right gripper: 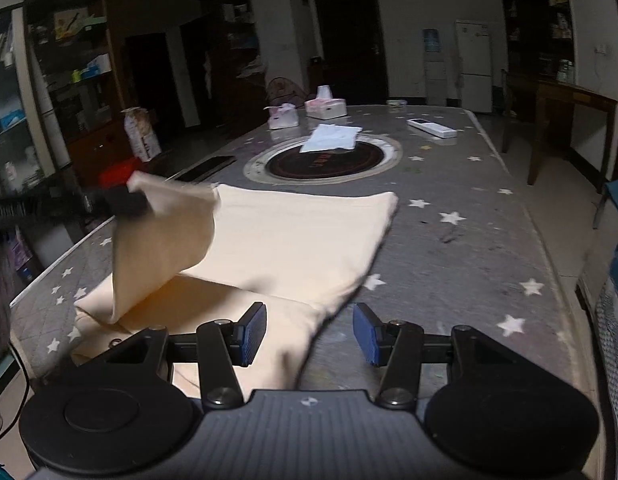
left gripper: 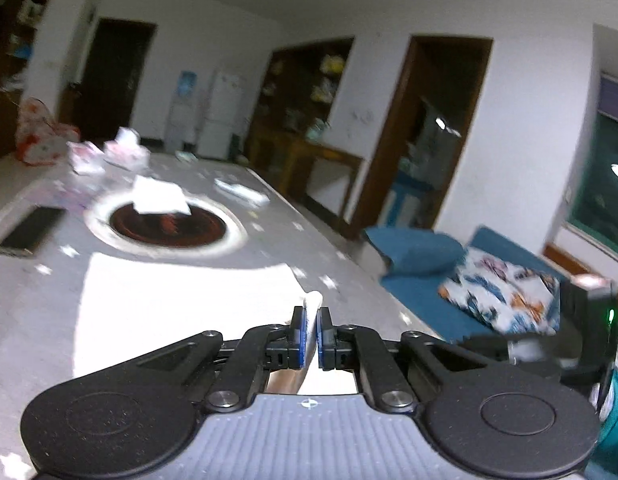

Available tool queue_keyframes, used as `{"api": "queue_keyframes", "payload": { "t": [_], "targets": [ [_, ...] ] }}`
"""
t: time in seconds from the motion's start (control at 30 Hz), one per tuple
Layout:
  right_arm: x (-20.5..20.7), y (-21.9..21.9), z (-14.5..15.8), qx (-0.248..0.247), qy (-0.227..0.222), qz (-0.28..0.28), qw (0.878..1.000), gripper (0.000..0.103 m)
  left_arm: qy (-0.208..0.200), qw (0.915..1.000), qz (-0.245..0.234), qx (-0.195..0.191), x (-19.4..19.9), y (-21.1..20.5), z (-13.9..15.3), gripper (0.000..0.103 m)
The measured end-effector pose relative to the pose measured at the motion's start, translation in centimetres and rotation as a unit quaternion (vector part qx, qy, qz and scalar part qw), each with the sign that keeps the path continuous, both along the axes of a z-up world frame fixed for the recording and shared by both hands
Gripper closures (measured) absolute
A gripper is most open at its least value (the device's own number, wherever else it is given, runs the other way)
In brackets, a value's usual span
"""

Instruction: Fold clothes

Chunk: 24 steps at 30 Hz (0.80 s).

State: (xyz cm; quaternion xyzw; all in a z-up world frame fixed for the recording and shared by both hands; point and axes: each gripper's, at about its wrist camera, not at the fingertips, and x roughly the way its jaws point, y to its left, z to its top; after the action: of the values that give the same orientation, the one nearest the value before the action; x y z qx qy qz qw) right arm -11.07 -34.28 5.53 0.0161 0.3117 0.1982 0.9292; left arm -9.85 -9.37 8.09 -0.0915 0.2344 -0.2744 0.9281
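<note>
The left gripper is clamped on a corner of the cream cloth, lifting it at nine o'clock. The cloth lies on the table. The right gripper hangs agape at six o'clock, pinching nothing.

Open star-print tabletop to the right of the garment; clutter at the far end and left edge.

The cream garment covers the near-left of the table, one flap lifted off it in the pinch of the left gripper, blocking the low path on that side. The right gripper, jaws apart, hangs over the garment's near corner with bare cloth-covered table stretching ahead and to its right. Further on lie a folded white cloth on the round inset, a remote control, two tissue boxes, and a dark phone near the left edge.
</note>
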Motion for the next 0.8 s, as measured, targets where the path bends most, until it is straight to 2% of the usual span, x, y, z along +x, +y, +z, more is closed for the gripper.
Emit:
{"api": "queue_keyframes", "payload": {
  "t": [0.23,0.27,0.33,0.4,0.47,0.6,0.8],
  "targets": [
    [-0.4,-1.3,0.3,0.003,-0.005,-0.023,1.000,0.055,0.042,0.9973,-0.055,0.025,-0.1,-2.1,-3.3,0.094],
    [-0.4,-1.3,0.3,0.004,-0.005,-0.023,1.000,0.055,0.047,0.9966,-0.061,0.028,-0.4,-2.2,-3.5,0.094],
    [-0.4,-1.1,0.3,0.005,-0.006,-0.020,1.000,0.055,0.050,0.9962,-0.066,0.029,-0.8,-1.7,-3.5,0.086],
    [-0.3,-0.6,0.3,0.005,-0.005,-0.012,1.000,0.055,0.046,0.9965,-0.064,0.029,-1.3,-0.7,-3.3,0.085],
    [-0.2,0.0,0.3,0.005,-0.004,-0.002,1.000,0.055,0.037,0.9976,-0.049,0.030,-1.4,0.7,-3.0,0.085],
    [0.0,1.8,0.2,0.006,-0.003,0.023,1.000,0.055,0.041,0.9986,0.011,0.033,-0.2,4.3,-2.9,0.085],
    [0.9,5.0,-0.5,-0.003,0.006,0.066,0.998,0.055,0.057,0.9923,0.095,0.057,2.2,8.8,-3.6,0.086]
  ]
}}
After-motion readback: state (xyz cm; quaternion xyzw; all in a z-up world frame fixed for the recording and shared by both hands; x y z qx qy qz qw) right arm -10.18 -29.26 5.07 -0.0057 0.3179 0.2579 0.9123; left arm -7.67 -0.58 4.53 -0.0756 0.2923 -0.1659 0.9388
